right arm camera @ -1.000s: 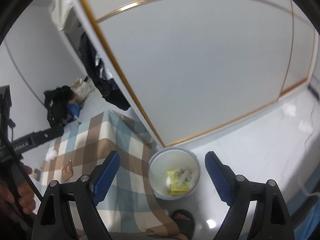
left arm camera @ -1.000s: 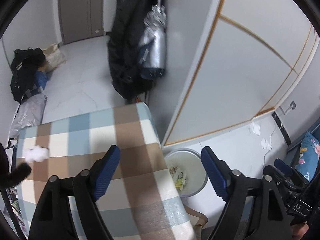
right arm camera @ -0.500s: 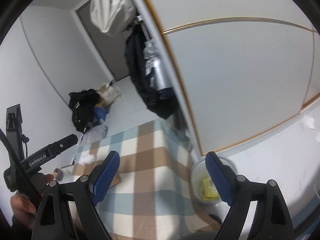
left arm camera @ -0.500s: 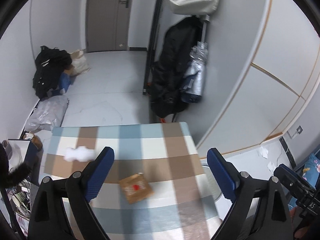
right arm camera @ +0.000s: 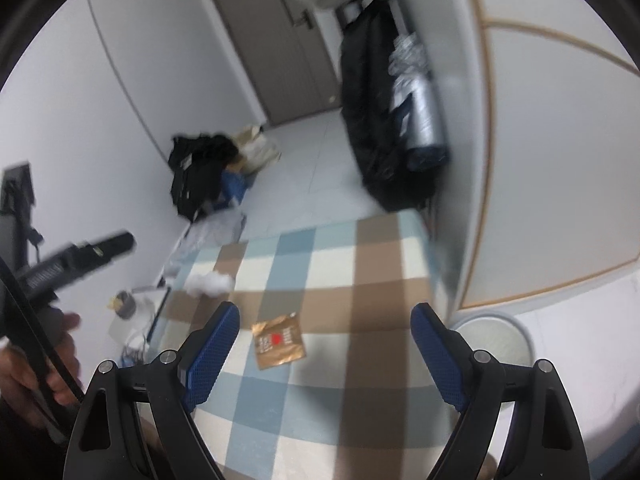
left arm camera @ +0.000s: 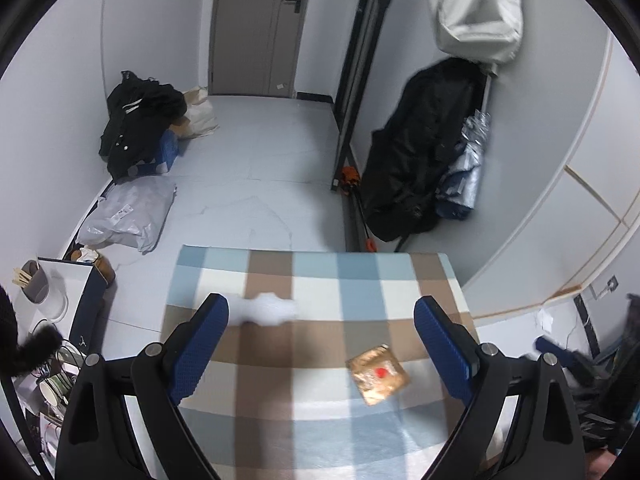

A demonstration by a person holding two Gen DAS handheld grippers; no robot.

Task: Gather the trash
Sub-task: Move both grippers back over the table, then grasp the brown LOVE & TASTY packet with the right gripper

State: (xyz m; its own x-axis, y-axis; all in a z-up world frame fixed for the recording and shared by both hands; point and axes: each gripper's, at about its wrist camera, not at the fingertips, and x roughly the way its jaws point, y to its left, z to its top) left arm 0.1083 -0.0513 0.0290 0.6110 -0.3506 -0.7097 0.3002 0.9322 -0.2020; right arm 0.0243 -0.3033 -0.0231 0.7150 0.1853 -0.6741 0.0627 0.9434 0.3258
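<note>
Roughly speaking, I am looking down over a table draped in a blue, brown and cream checked tablecloth [left arm camera: 360, 292], in a pale-walled room with a white tiled floor, a grey door [left arm camera: 256, 28] at the far end, and dark coats [left arm camera: 420, 152] hung beside a wardrobe. Heaps of bags and clothing [left arm camera: 136, 128] sit against the far left wall.

Two pieces of trash lie on the cloth, well apart. A gold foil wrapper [left arm camera: 378, 374] with a red mark lies flat, turned cornerwise to the table's edge. A white crumpled tissue [left arm camera: 266, 309] lies farther back and to the left, its long axis running across the table.

My left gripper [left arm camera: 320, 344] is spread wide and empty, its jaws having just been opening with nothing between them. The tissue sits just beside its left pad, the wrapper nearer its right pad. My right gripper [right arm camera: 324, 352] is also spread wide and empty; from its view the wrapper [right arm camera: 280, 340] lies just ahead of its left pad, the tissue [right arm camera: 208, 283] beyond. A pale wastebin [right arm camera: 494, 338] stands on the floor at the table's right end.

I judge the right gripper better placed for the wrapper, the left for the tissue.
</note>
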